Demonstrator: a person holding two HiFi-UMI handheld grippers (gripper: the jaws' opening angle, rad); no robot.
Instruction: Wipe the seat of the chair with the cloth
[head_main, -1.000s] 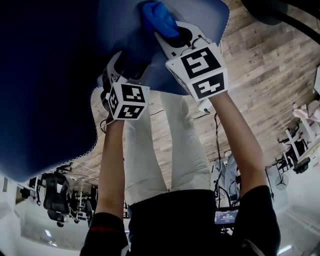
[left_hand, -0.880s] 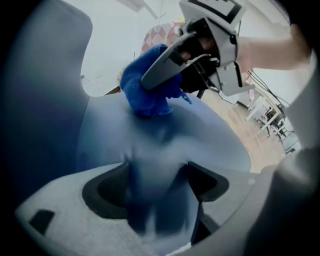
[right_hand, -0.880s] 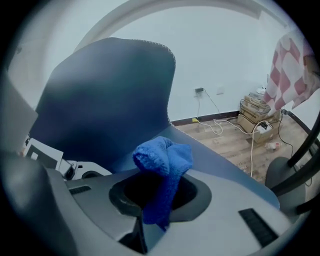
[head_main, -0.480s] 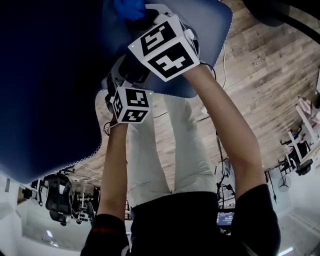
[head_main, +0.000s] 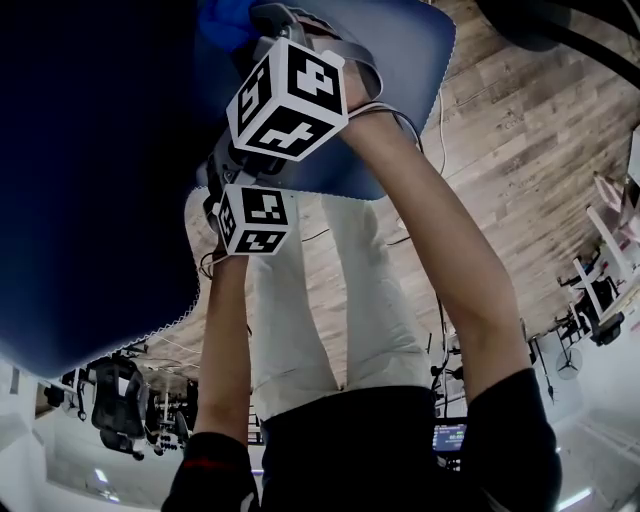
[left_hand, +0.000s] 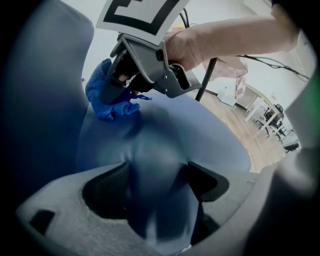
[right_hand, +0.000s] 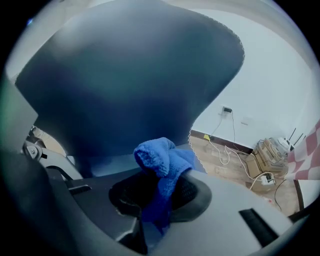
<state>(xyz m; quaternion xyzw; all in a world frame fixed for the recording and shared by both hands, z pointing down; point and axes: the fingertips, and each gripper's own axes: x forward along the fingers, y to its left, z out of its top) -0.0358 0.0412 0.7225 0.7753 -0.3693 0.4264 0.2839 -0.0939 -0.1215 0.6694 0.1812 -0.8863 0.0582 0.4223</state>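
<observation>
Where the blue seat (head_main: 405, 60) of the chair meets the dark backrest (head_main: 90, 180), the right gripper (right_hand: 160, 200) holds the cloth (right_hand: 161, 159) against the seat surface. The jaws of this gripper are clamped on the cloth: a bunched blue wad protrudes forward of the pads, and a narrower strip runs back between them. In the right gripper view the backrest fills most of the field directly ahead of the cloth.

The left gripper (left_hand: 157, 190) is positioned at the near part of the seat, close to the person. Its jaws are closed on the seat, with a ridge of blue seat material pinched between the two pads. In the left gripper view the right gripper and the cloth appear further along the seat, at the backrest side.

In the head view the two marker cubes sit one just above the other, the right gripper nearer the backrest. Both forearms extend over pale trousers (head_main: 350, 300) and a wood-plank floor (head_main: 520, 150).
</observation>
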